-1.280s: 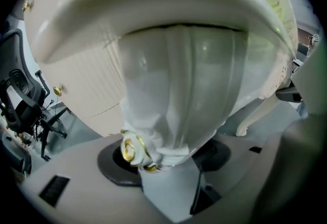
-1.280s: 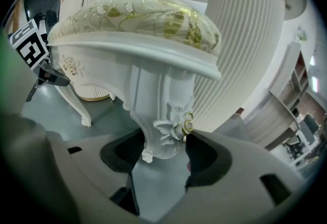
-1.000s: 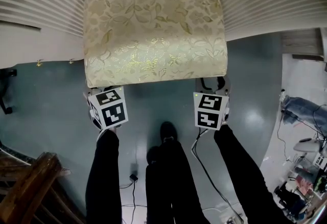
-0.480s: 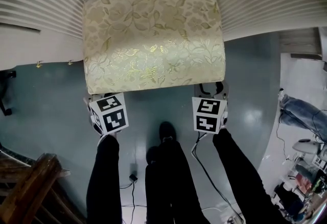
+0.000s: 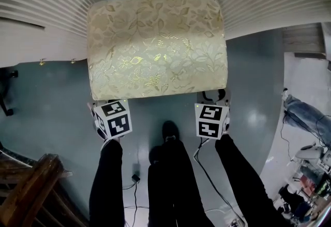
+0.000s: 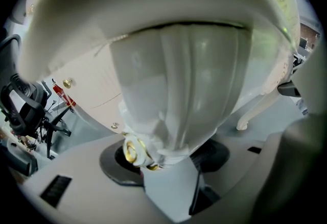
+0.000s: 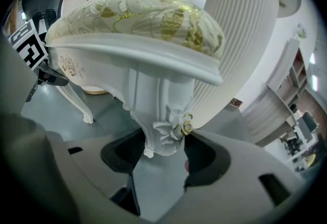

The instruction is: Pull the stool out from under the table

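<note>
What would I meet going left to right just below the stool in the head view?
Below the stool: left gripper → shoe → right gripper.

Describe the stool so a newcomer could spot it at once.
Find the two white ribbed table pedestals on the grey-green floor. Between them stands the cream upholstered stool; unlike its plain white neighbours, it carries a gold leaf pattern.
</note>
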`<state>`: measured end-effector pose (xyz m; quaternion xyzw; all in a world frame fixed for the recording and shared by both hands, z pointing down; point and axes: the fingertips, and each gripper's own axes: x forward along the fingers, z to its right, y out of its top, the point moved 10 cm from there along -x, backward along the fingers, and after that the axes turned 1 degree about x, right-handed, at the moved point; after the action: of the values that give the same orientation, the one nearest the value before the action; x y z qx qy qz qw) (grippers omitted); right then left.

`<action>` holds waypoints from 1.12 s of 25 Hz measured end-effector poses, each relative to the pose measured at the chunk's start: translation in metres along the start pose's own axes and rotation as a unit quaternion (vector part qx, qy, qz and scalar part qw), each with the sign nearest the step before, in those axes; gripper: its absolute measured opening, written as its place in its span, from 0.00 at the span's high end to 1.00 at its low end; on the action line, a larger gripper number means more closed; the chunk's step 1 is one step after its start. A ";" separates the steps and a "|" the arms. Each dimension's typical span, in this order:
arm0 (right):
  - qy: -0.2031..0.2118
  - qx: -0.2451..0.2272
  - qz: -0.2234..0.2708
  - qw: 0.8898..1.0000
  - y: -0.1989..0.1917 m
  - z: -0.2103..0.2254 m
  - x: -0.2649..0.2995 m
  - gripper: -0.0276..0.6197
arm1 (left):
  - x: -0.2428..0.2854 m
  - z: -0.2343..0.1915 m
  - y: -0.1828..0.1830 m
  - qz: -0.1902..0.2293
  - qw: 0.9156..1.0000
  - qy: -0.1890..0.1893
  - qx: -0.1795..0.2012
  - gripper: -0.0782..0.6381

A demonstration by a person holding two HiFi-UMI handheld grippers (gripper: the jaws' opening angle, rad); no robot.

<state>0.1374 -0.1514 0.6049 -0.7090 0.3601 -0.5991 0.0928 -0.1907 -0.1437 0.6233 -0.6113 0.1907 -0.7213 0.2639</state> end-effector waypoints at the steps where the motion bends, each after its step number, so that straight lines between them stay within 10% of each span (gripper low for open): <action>1: 0.001 0.000 -0.002 1.000 0.000 0.000 0.000 0.57 | 0.000 0.000 0.000 -0.002 1.000 -0.001 0.002 0.51; 28: 0.017 0.011 -0.052 0.998 0.003 -0.002 -0.007 0.57 | -0.013 -0.006 0.004 -0.043 0.999 -0.005 0.029 0.52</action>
<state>0.1340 -0.1485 0.5980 -0.7156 0.3174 -0.6190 0.0629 -0.1944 -0.1396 0.6097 -0.6150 0.1416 -0.7339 0.2512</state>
